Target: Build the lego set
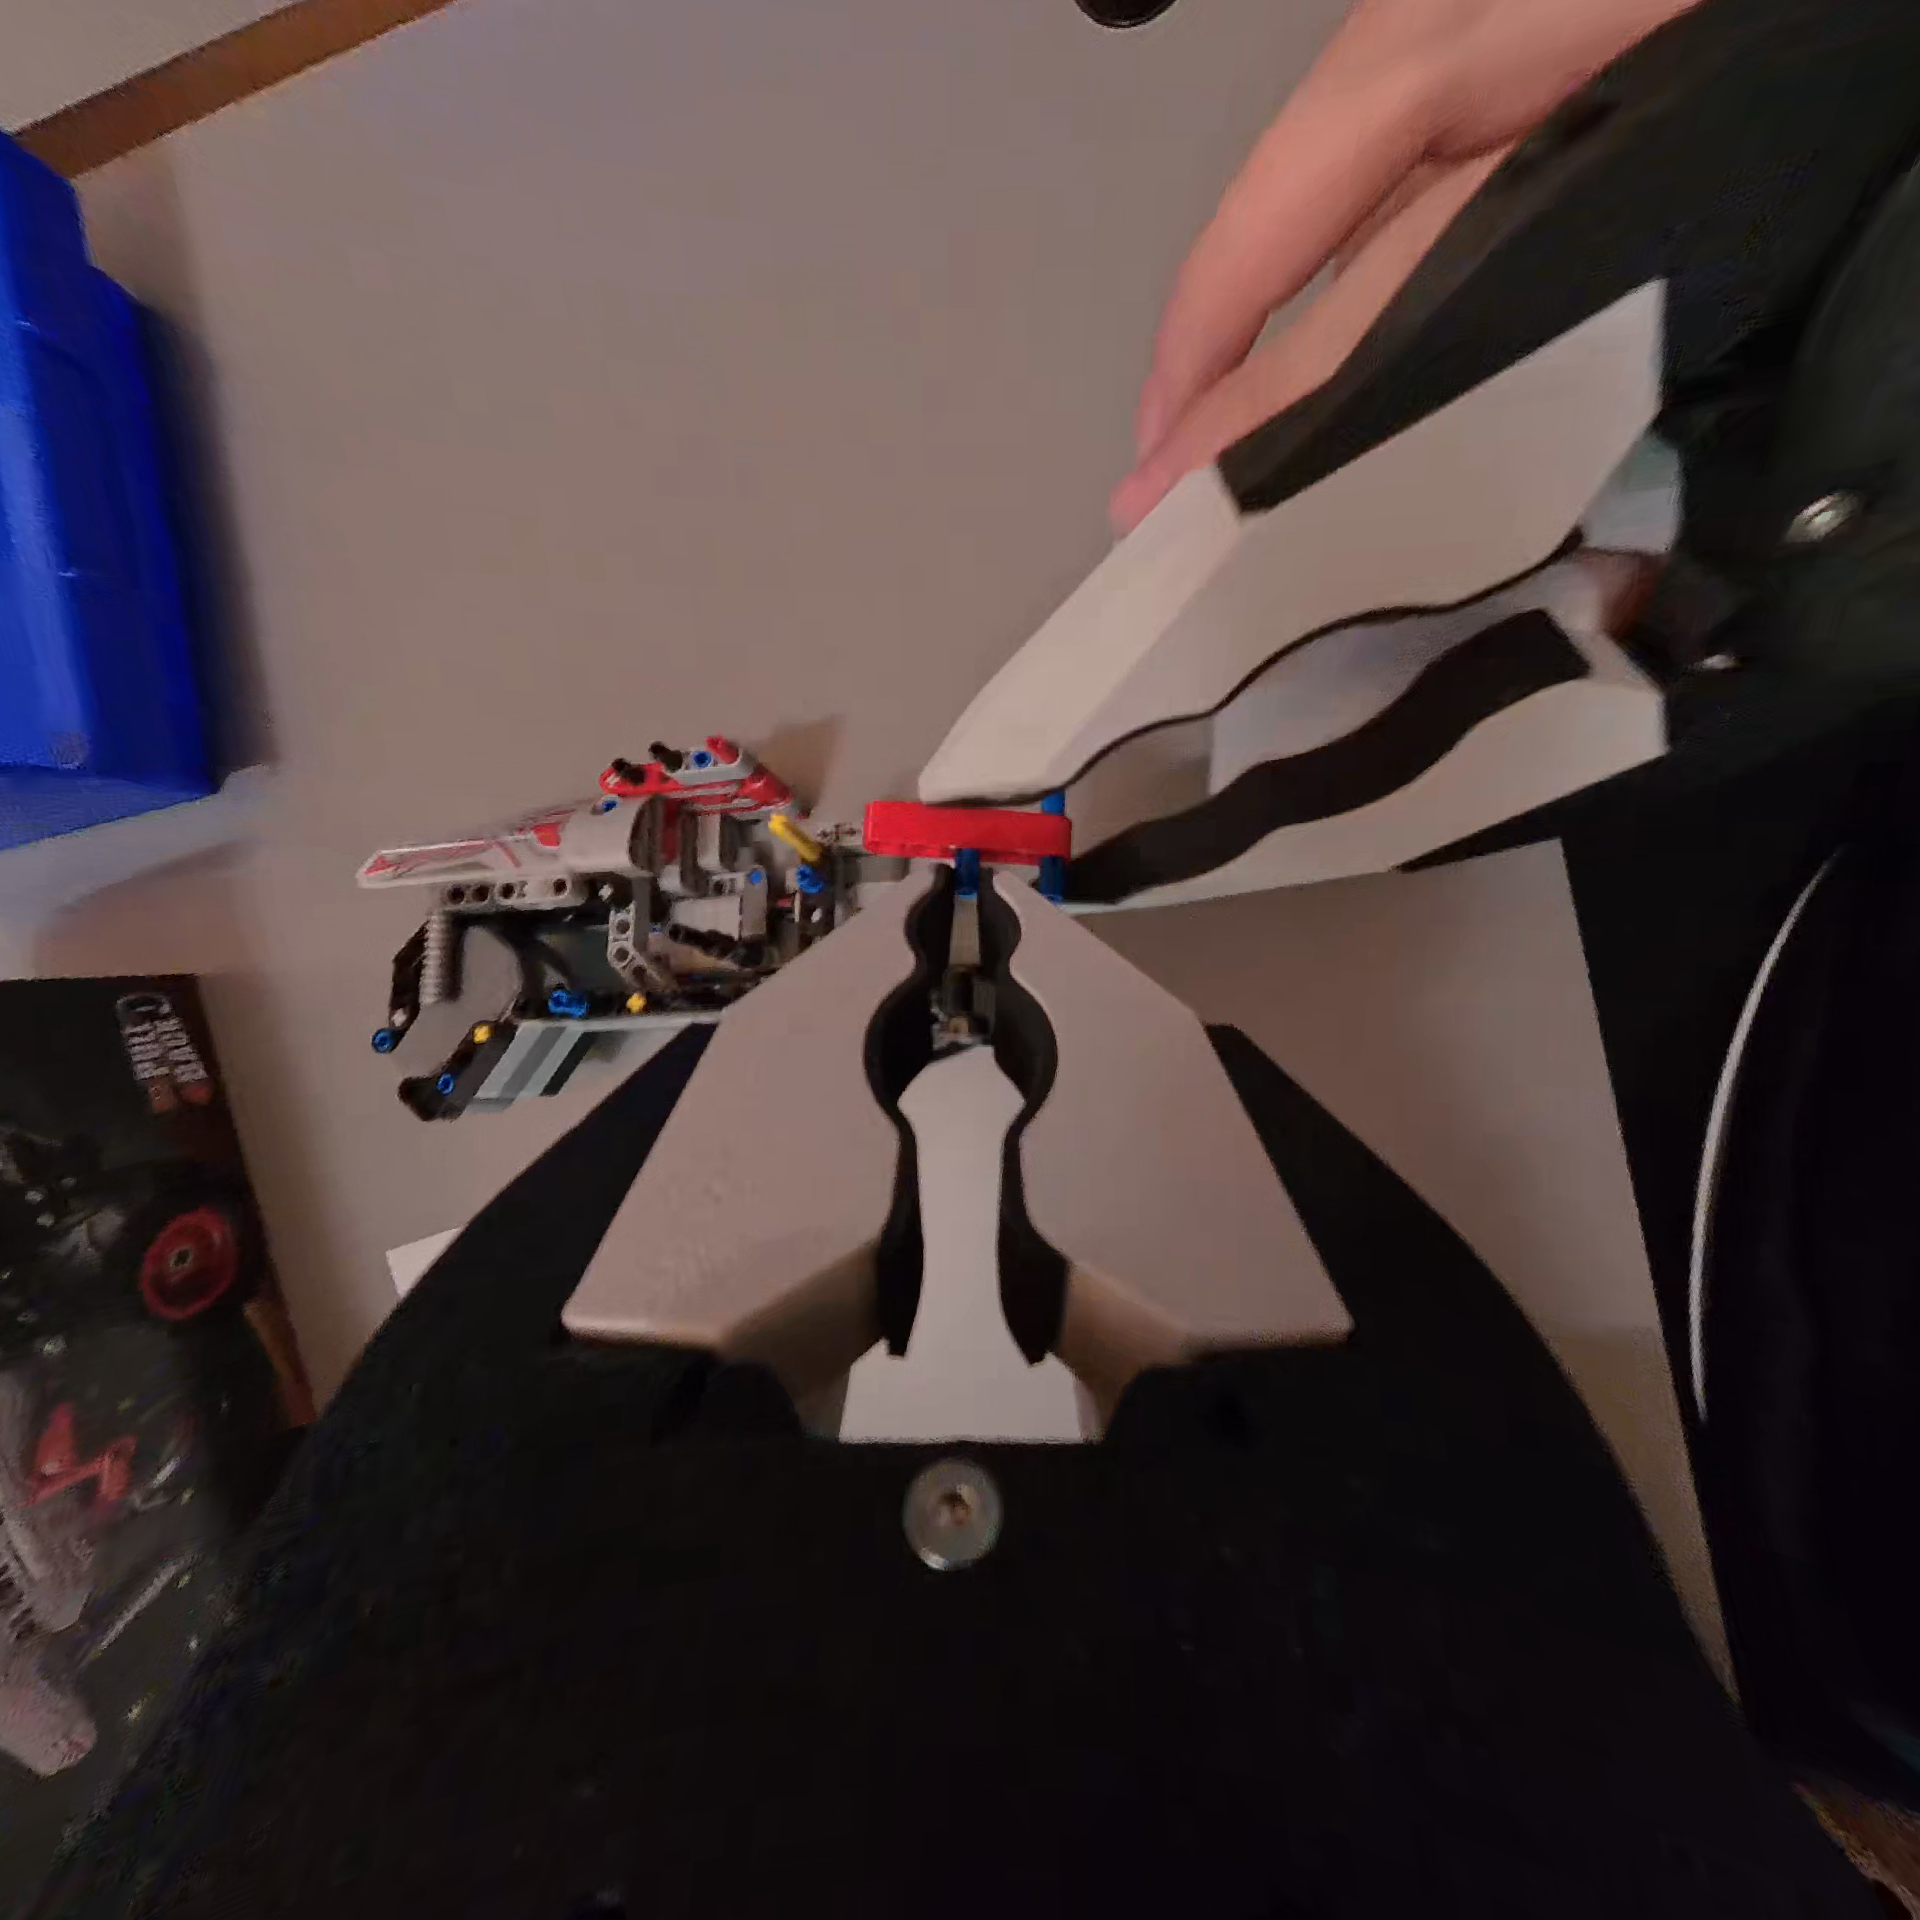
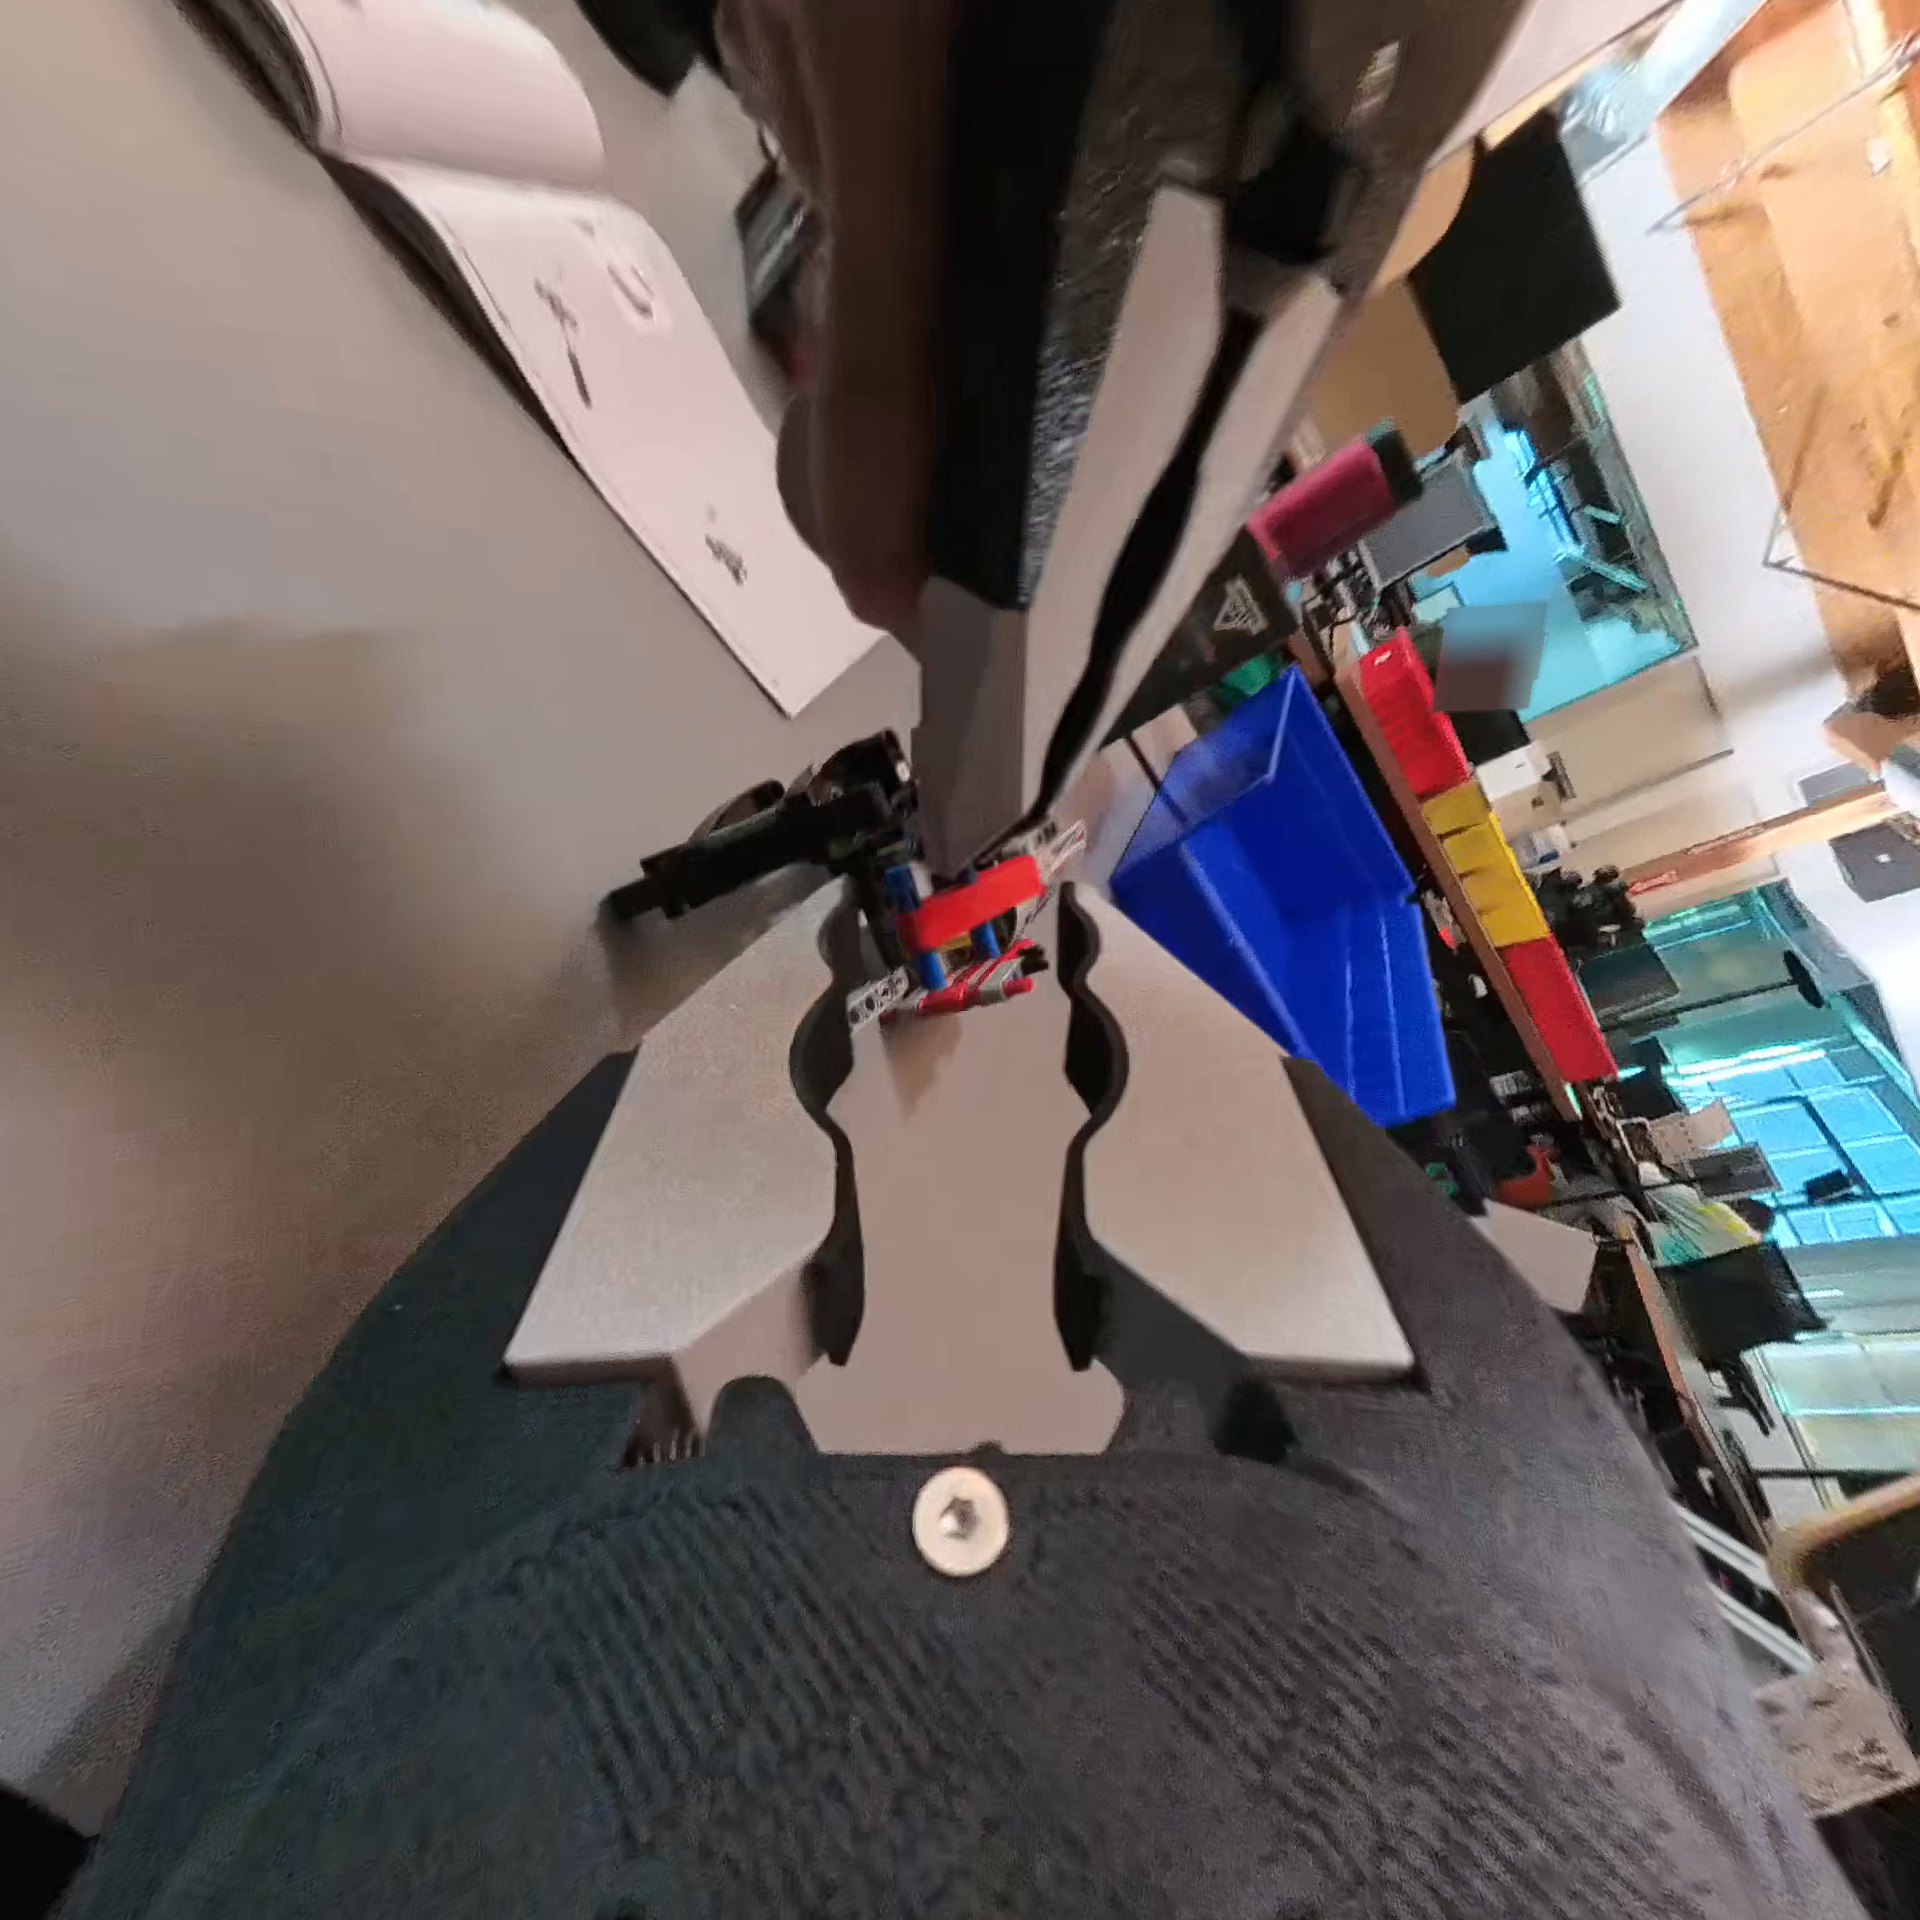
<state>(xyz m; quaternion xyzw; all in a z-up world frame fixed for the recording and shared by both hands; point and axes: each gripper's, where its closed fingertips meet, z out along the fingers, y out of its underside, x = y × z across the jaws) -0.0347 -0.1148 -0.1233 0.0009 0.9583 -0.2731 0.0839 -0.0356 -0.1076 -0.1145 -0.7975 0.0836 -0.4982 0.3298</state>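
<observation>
A partly built grey, red and black lego model [image 1: 623,914] lies on the pale table [image 1: 623,416]. My left gripper [image 1: 964,899] is shut on a grey piece at the model's right end. My right gripper [image 1: 1003,842] comes in from the upper right, its fingers closed over a red beam [image 1: 966,831] with blue pins at that same end. In the right wrist view the red beam [image 2: 971,899] sits between the tips of my right gripper [image 2: 961,920]. The left gripper [image 2: 971,831] reaches down from above, and the model [image 2: 790,831] lies just behind.
A blue bin [image 1: 73,520] stands at the left and shows beside the model in the right wrist view [image 2: 1278,883]. The lego box [image 1: 114,1299] lies at the lower left. An open instruction booklet [image 2: 623,364] lies beyond the model. A hand [image 1: 1299,260] holds the right gripper.
</observation>
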